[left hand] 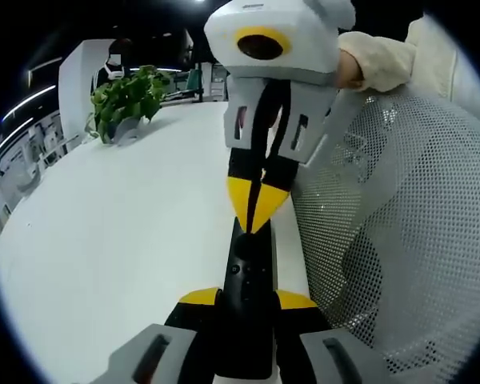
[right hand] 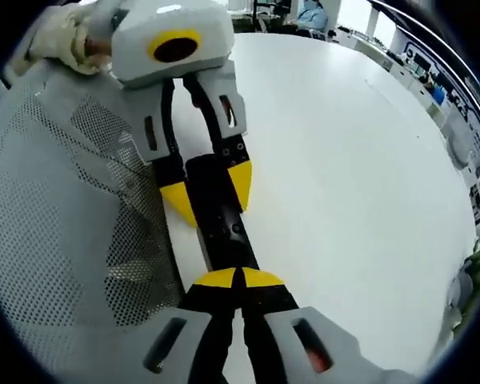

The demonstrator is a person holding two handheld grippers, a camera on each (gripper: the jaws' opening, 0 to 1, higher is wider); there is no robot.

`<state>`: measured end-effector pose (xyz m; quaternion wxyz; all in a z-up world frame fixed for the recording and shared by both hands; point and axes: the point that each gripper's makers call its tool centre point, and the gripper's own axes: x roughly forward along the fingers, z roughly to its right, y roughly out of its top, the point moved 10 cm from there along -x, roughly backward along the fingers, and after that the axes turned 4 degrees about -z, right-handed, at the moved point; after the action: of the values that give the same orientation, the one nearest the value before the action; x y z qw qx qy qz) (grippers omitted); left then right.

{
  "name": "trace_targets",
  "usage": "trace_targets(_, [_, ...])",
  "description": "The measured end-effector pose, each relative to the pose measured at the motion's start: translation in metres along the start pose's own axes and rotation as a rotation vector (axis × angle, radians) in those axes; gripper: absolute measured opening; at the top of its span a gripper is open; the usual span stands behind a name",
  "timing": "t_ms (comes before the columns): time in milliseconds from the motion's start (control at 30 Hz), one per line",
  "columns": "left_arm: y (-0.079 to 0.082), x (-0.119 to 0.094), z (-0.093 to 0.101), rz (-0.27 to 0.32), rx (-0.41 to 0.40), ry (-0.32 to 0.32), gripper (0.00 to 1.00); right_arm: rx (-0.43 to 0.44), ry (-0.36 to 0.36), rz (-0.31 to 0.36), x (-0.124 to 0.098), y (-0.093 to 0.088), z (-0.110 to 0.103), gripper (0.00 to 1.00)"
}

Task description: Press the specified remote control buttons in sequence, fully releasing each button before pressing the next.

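Left tongs (left hand: 248, 300) clamp the remote (left hand: 248, 272) on the desk (left hand: 128, 240); closed right tongs (right hand: 238, 278) press a button, sequence seemingly unfinished.

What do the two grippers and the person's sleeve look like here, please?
Both the left gripper and the right gripper have light grey bodies, black jaws with yellow tips, and a yellow-ringed oval recess on top. The right gripper shows a small red mark by one jaw. The sleeve is cream and fleecy.
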<state>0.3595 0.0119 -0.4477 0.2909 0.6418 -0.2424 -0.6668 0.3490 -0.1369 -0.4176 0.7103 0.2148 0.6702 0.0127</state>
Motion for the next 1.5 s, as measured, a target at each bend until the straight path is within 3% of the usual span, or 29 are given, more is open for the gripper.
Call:
trace_targets(733, [0.0, -0.002, -0.001, 0.0, 0.008, 0.001, 0.25, -0.035, -0.023, 0.007, 0.0, 0.001, -0.001, 0.0])
trace_targets(967, [0.0, -0.002, 0.0, -0.001, 0.013, 0.001, 0.25, -0.125, -0.036, -0.028, 0.0, 0.006, -0.005, 0.0])
trace_targets(1067, [0.0, -0.002, 0.001, -0.003, 0.014, 0.001, 0.25, -0.093, -0.043, -0.035, 0.0, 0.006, -0.005, 0.0])
trace_targets(1133, [0.0, -0.002, 0.0, -0.003, 0.014, 0.001, 0.25, -0.01, -0.032, -0.004, 0.0, 0.002, -0.003, 0.0])
trace_targets(1267, [0.0, -0.001, 0.0, -0.003, 0.013, 0.001, 0.25, 0.083, 0.03, 0.086, 0.0, -0.007, 0.004, 0.0])
trace_targets(1333, [0.001, -0.001, 0.0, -0.004, 0.014, 0.001, 0.25, 0.147, 0.053, 0.072, -0.001, -0.007, 0.007, 0.0])
trace_targets(1500, [0.001, -0.001, -0.001, -0.006, 0.013, 0.001, 0.25, 0.004, 0.012, 0.021, -0.001, 0.001, 0.003, 0.0])
